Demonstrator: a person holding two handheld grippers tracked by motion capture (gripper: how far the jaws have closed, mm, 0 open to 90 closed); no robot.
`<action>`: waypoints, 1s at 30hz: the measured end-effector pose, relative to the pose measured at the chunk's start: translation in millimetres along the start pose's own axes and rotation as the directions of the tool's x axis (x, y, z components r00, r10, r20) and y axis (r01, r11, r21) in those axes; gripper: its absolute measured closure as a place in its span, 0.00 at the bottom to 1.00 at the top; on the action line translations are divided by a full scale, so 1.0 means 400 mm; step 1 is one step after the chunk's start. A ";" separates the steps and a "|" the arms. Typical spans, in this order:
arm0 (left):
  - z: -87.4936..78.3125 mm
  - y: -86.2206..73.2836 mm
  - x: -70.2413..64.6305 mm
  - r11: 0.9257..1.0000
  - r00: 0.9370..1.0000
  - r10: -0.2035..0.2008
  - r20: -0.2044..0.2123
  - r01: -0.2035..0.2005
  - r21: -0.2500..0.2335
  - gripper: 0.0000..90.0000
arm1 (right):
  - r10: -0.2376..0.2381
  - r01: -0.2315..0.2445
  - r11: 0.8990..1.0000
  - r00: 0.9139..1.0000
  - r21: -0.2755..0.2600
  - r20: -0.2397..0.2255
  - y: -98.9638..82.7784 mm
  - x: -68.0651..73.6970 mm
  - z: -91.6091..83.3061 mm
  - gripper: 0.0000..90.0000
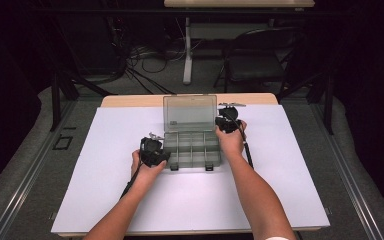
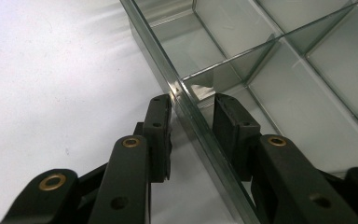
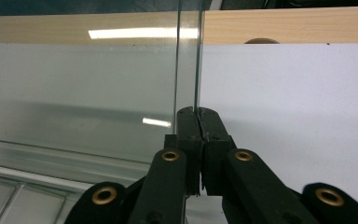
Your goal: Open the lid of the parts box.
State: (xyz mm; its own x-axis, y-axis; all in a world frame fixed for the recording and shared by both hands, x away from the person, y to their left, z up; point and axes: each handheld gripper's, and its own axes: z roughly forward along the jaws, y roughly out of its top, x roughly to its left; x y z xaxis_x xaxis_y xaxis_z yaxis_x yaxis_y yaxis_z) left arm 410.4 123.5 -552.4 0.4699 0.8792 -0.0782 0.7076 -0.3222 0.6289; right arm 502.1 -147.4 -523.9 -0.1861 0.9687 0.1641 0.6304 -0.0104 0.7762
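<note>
While the clear compartment box (image 1: 192, 149) sits mid-tabletop (image 1: 105, 190) on the white sheet with its lid (image 1: 189, 113) standing upright, the left gripper (image 2: 192, 105) straddles the box's left side wall, one jaw outside and one inside a compartment, with a small gap visible at each pad. The right gripper (image 3: 197, 116) is clenched on the lid's right edge.

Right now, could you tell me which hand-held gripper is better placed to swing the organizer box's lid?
The right hand-held gripper: its jaws are shut on the upright lid edge. The left hand-held gripper straddles the organizer box side wall.
</note>
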 end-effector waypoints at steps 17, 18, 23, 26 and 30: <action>0.000 -0.001 0.000 1.000 1.000 0.000 0.000 0.000 -0.004 0.75 | 0.010 -0.010 1.000 1.000 0.013 0.006 -0.008 -0.007 0.024 0.99; 0.001 -0.001 0.000 1.000 1.000 -0.005 0.002 0.005 -0.005 0.75 | 0.011 -0.011 1.000 1.000 0.019 0.011 -0.008 -0.007 0.025 0.99; 0.000 0.000 0.000 1.000 1.000 -0.004 0.005 0.004 -0.002 0.75 | 0.020 -0.020 1.000 1.000 0.019 0.004 -0.010 -0.008 0.027 0.99; 0.000 0.000 0.000 1.000 1.000 -0.004 0.005 0.004 -0.002 0.75 | 0.017 -0.017 1.000 1.000 0.018 0.010 -0.011 -0.008 0.030 0.99; 0.000 -0.001 0.000 1.000 1.000 -0.004 0.005 0.004 -0.003 0.75 | 0.021 -0.021 1.000 1.000 0.023 0.013 -0.012 -0.008 0.031 0.99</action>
State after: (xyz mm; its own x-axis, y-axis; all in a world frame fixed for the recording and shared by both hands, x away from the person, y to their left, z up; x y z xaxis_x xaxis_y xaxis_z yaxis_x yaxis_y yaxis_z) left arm 410.3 123.6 -552.6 0.4698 0.8787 -0.0845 0.7080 -0.3179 0.6306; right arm 509.0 -147.1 -535.9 -0.1634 0.9714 0.1724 0.6512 -0.0250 0.7585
